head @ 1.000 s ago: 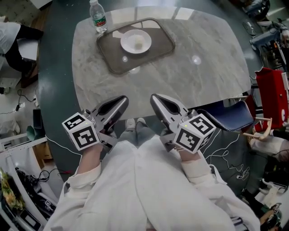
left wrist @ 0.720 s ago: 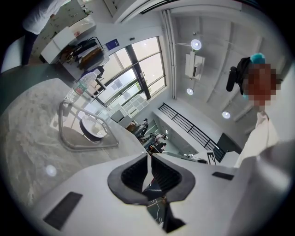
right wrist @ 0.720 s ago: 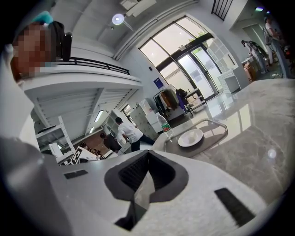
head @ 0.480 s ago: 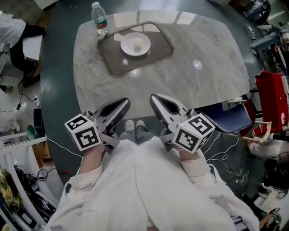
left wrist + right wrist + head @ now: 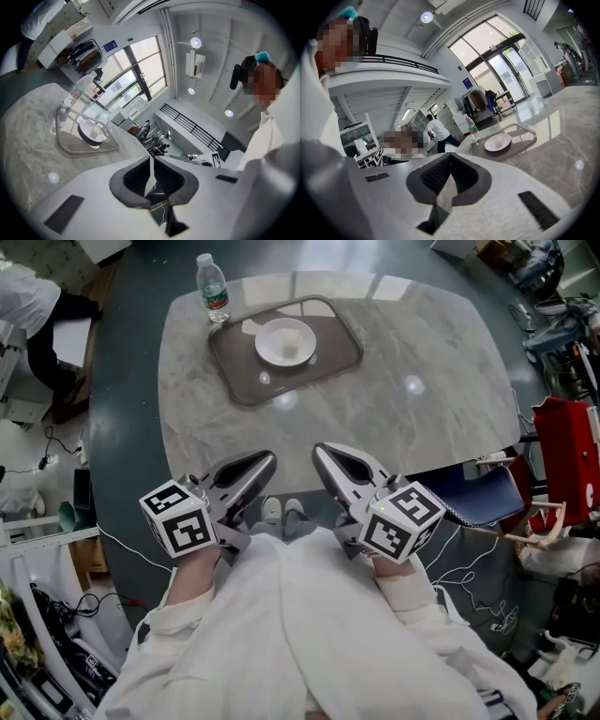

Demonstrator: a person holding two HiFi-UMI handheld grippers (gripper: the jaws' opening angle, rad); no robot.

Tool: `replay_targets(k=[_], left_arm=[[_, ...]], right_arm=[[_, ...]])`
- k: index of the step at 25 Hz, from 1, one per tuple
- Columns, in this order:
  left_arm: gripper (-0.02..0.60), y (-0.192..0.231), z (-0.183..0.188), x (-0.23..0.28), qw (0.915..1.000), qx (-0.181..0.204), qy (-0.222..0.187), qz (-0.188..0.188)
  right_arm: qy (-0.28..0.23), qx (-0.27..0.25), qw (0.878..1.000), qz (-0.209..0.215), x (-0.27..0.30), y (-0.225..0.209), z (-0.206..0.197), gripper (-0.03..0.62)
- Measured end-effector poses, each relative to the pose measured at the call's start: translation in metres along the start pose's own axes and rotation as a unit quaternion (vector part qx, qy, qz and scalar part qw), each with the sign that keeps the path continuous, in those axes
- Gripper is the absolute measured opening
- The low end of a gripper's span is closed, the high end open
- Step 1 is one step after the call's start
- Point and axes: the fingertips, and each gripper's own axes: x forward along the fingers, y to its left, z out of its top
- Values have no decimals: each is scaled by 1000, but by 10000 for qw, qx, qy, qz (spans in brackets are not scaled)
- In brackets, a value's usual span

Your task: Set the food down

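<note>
The left gripper (image 5: 262, 461) and right gripper (image 5: 323, 452) are both closed and empty, the plate (image 5: 268, 350) well ahead on its tray (image 5: 236, 373).

One desk (image 5: 422, 381) carries one tray (image 5: 234, 367), one plate (image 5: 270, 351), one piece of food (image 5: 292, 337) and one bottle (image 5: 214, 289). Two grippers show, the left gripper (image 5: 265, 459) and the right gripper (image 5: 322, 450), each bearing one marker cube (image 5: 178, 519).

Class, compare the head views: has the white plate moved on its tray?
No. The white plate keeps its place on the tray, near the water bottle; only the camera view shifted.
</note>
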Motion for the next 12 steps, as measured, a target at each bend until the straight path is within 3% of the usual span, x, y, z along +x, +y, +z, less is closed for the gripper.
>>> replay_targets(k=[12], left_arm=[[35, -2, 1, 5, 10000, -9, -12, 31]], right_arm=[[85, -168, 9998, 119, 1, 0, 3, 2]])
